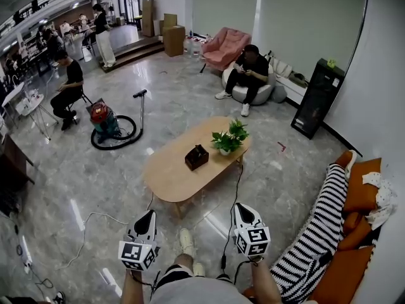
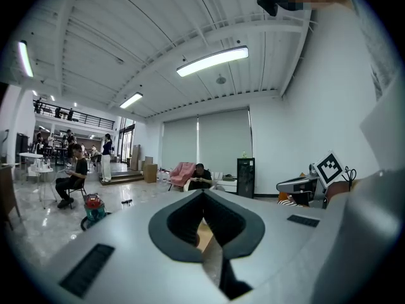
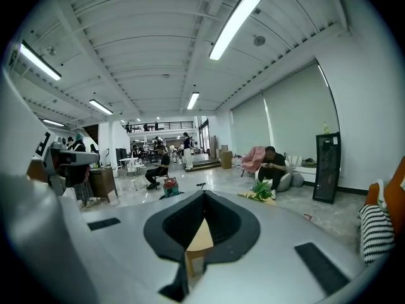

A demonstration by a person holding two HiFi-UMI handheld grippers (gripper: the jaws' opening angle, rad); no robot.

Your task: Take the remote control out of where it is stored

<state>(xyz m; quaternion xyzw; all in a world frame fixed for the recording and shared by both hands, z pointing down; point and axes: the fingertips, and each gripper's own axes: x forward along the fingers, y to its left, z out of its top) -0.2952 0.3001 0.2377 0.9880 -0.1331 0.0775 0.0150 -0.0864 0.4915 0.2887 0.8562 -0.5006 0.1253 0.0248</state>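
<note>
No remote control shows in any view. A small dark box (image 1: pixel 197 157) stands on the oval wooden coffee table (image 1: pixel 168 176), beside a green potted plant (image 1: pixel 229 138). My left gripper (image 1: pixel 149 214) and right gripper (image 1: pixel 241 206) hang side by side in the air short of the table's near edge, both pointing towards it. Each has its jaws together with nothing between them. The left gripper view has the left gripper (image 2: pixel 202 193) aimed across the room, and the right gripper (image 3: pixel 204 194) also faces the room, with the plant (image 3: pixel 261 190) to its right.
A red vacuum cleaner (image 1: pixel 104 122) with its hose lies left of the table. A cable (image 1: pixel 233 208) runs over the floor between the grippers. A striped blanket (image 1: pixel 316 233) and orange cushions (image 1: pixel 362 189) fill the right. A person sits on a beanbag (image 1: pixel 250 75) beyond the table.
</note>
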